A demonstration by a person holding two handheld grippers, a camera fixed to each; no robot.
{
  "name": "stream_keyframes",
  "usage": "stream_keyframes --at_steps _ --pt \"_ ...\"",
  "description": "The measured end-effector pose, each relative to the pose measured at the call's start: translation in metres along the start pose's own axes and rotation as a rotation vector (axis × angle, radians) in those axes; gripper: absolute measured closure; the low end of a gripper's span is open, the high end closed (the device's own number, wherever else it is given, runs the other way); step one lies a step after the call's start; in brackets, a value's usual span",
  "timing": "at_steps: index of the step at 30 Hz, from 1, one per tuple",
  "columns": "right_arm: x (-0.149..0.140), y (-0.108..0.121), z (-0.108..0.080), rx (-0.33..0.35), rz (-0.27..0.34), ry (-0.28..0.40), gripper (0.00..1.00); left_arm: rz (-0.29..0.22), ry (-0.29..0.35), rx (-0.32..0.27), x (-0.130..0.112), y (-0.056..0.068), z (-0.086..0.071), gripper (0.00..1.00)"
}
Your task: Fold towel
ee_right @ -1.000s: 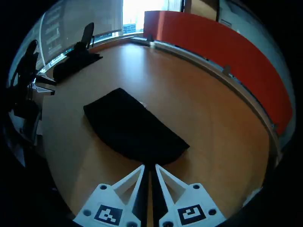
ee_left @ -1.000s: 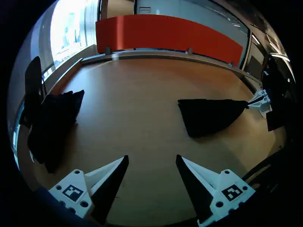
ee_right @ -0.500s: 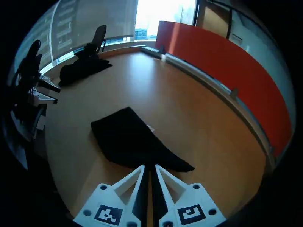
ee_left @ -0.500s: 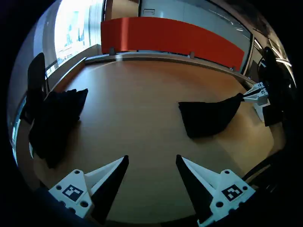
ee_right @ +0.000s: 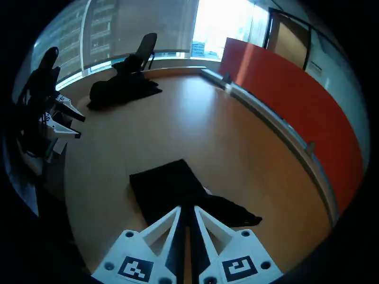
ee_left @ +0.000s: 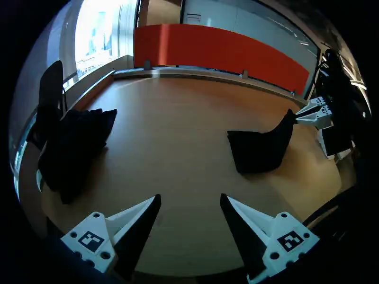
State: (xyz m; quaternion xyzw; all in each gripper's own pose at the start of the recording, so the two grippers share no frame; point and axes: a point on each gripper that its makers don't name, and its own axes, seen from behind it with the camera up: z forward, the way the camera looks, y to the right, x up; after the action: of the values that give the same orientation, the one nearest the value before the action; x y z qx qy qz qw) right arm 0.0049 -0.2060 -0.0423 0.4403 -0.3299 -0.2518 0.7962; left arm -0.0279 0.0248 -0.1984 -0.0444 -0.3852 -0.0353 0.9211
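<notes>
The surface [ee_left: 180, 123] takes up most of the room in front of me: a broad sheet of smooth, warm-toned wood with a soft sheen. Most of its middle is open. Its far edge curves round and is bounded by a thin metal rail [ee_left: 199, 73]. Behind the rail stands a long orange divider panel [ee_left: 218, 47], flat and matte. Bright windows [ee_right: 222, 28] run along the adjoining side.

Near the window edge sits a heap of dark cloth [ee_left: 71, 142], rumpled and shapeless, with a dark chair [ee_left: 49, 90] just behind it. It is well apart from everything else.

The black towel [ee_left: 258, 149] lies toward the other side of the surface, near the edge, with bare wood all around it. It is soft and matte. Most of it rests flat, but one corner is drawn up into a peak, so the cloth slopes down from there in a loose fold.

The right gripper [ee_left: 297, 117] has that peak. In its own view the two dark fingers are pressed almost together with the cloth pinched at their tips.

The left gripper [ee_left: 189, 196] hangs over bare wood near the close edge, well apart from the towel. Its fingers are spread wide and hold nothing. Both grippers have white angular bodies with black-and-white square markers.
</notes>
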Motion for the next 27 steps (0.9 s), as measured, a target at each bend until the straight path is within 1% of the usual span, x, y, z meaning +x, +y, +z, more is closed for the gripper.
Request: stream_keyframes --at_steps 4,9,14,17,21,27 --pt "0.008 -0.011 0.012 0.032 -0.023 -0.004 0.96 -0.007 0.002 0.003 -0.001 -0.001 -0.002 0.08" --pt "0.016 -0.032 0.037 0.084 -0.041 -0.012 0.96 -0.032 0.002 0.012 -0.003 -0.004 -0.005 0.08" --pt "0.018 -0.055 0.066 0.133 -0.037 -0.026 0.96 -0.058 0.007 0.026 -0.005 -0.01 -0.008 0.08" --pt "0.015 -0.063 0.079 0.149 -0.03 -0.038 0.96 -0.066 0.009 0.032 -0.005 -0.012 -0.009 0.08" --pt "0.012 -0.069 0.089 0.165 -0.018 -0.052 0.96 -0.071 0.008 0.038 -0.007 -0.014 -0.009 0.08" --pt "0.011 -0.07 0.09 0.166 -0.008 -0.056 0.95 -0.077 0.005 0.035 -0.008 -0.013 -0.008 0.08"
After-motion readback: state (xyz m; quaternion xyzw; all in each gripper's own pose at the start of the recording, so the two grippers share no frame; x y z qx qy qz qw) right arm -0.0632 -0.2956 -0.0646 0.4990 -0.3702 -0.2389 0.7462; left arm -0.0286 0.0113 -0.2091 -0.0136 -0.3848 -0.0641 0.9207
